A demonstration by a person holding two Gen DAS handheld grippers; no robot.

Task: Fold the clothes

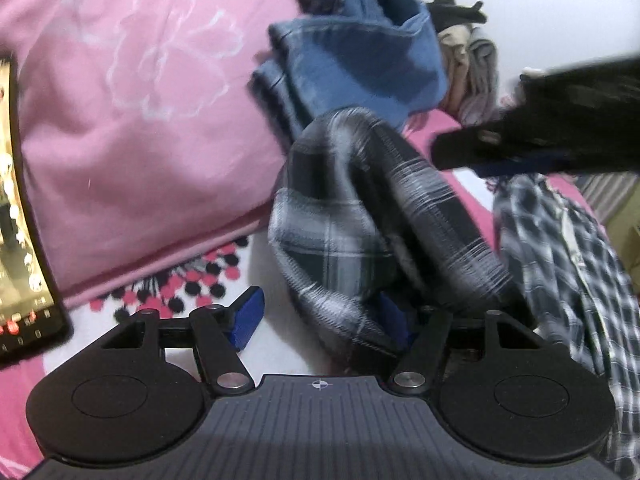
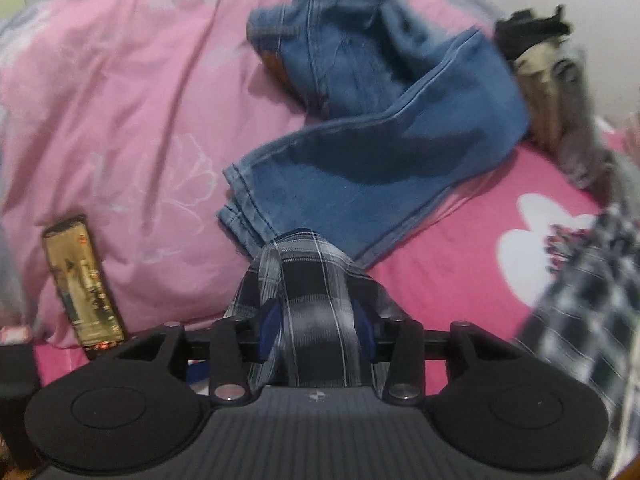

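Observation:
A dark plaid shirt point(image 1: 360, 220) rises in a twisted band from my left gripper point(image 1: 320, 320) up toward my right gripper point(image 1: 472, 148), which is blurred at the upper right. The left jaws stand wide apart. One blue pad point(image 1: 248, 316) is bare, and the cloth drapes over the other. In the right wrist view my right gripper point(image 2: 316, 328) is shut on a bunched fold of the plaid shirt point(image 2: 312, 304). More of the checked fabric point(image 2: 580, 320) hangs at the right edge. Blue jeans point(image 2: 380, 140) lie crumpled behind it on the bed.
A large pink pillow point(image 2: 140, 100) fills the left side, with a lit phone point(image 2: 84, 284) leaning against its front. A pile of dark and beige clothes point(image 2: 560, 80) sits at the back right by the wall. The bedsheet point(image 2: 460, 240) is pink with white shapes.

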